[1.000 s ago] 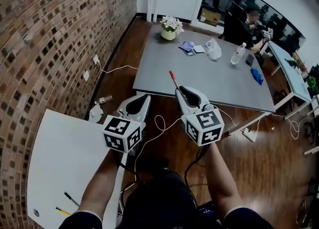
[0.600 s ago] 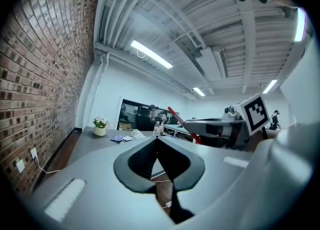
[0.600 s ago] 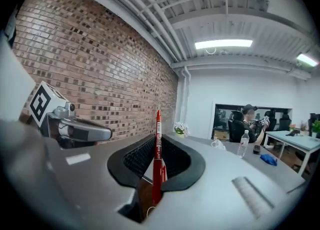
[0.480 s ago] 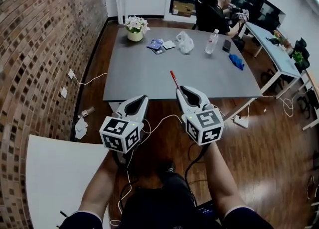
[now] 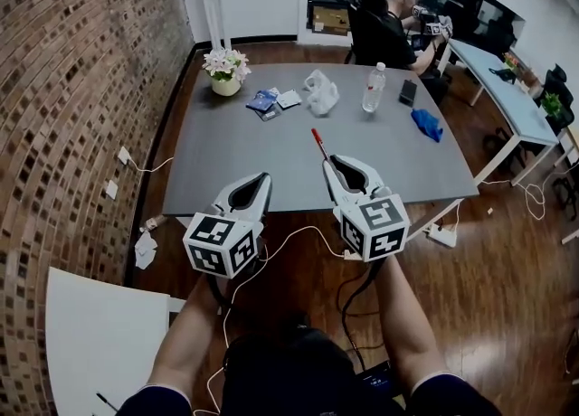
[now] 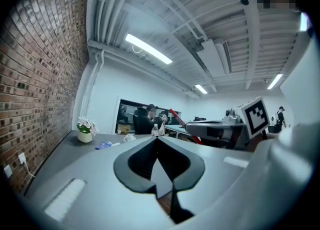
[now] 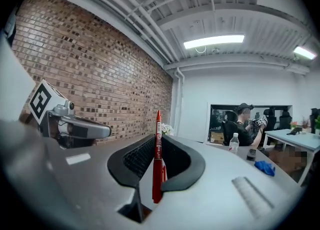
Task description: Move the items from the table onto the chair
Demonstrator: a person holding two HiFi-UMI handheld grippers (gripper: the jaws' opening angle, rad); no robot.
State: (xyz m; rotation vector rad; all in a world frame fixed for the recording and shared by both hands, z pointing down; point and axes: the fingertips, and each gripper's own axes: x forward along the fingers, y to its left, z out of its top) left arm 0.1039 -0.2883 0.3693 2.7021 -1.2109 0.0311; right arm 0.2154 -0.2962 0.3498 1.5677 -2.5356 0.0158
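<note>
The right tongs (image 5: pixel 331 163) pinch a red pen (image 5: pixel 317 143), its tip slanting toward 11 o'clock over the near edge of the grey table (image 5: pixel 226 152). The left tongs (image 5: pixel 262 179) are pressed together, with nothing between them. On the table's far half are a flower pot (image 5: pixel 225 70) at 10 o'clock, then blue packets (image 5: pixel 264 100), a white bag (image 5: pixel 320 91), a water bottle (image 5: pixel 371 89), a dark phone (image 5: pixel 408 91) and a blue cloth (image 5: pixel 425 123) at 2 o'clock. A seated person (image 5: pixel 380 30) is beyond. Cables (image 5: pixel 289 238) trail over the wooden floor (image 5: pixel 488 260).
</note>
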